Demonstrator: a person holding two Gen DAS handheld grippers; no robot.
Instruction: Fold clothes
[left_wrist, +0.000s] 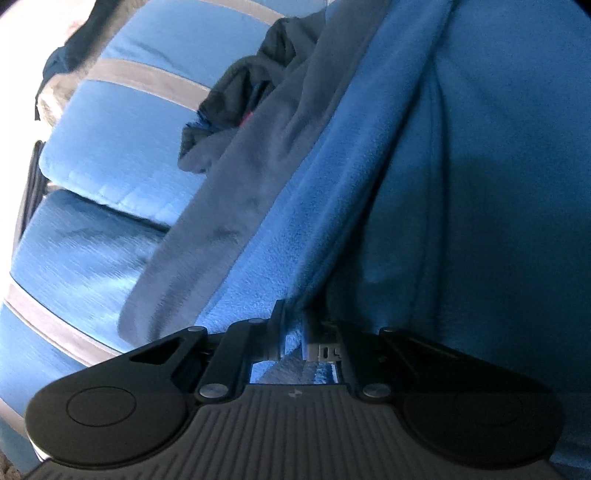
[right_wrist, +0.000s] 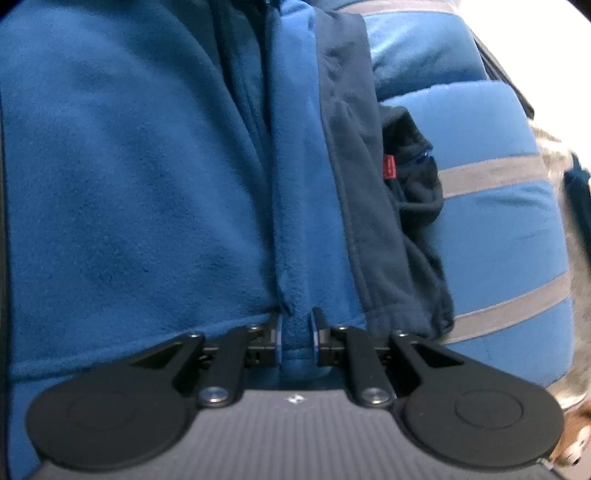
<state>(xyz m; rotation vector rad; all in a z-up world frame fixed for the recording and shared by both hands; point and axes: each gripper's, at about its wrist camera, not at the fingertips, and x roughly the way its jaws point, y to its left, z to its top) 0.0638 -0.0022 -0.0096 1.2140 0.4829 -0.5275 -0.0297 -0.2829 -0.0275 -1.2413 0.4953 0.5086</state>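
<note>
A blue fleece garment (left_wrist: 461, 155) with a grey-navy inner panel (left_wrist: 236, 192) hangs stretched across both views. My left gripper (left_wrist: 293, 332) is shut on a fold of the blue fleece at its edge, the cloth pinched between the jaws. In the right wrist view the same blue fleece (right_wrist: 129, 166) fills the left half, its dark panel (right_wrist: 369, 206) running down the middle with a small red tag (right_wrist: 389, 167). My right gripper (right_wrist: 297, 332) is shut on a thick ridge of blue fleece.
Behind the garment lies a blue cushioned surface with grey stripes (left_wrist: 110, 155) (right_wrist: 491, 236). A dark crumpled cloth (left_wrist: 243, 92) sits on it beside the garment. Pale furry material (right_wrist: 576, 258) shows at the right edge.
</note>
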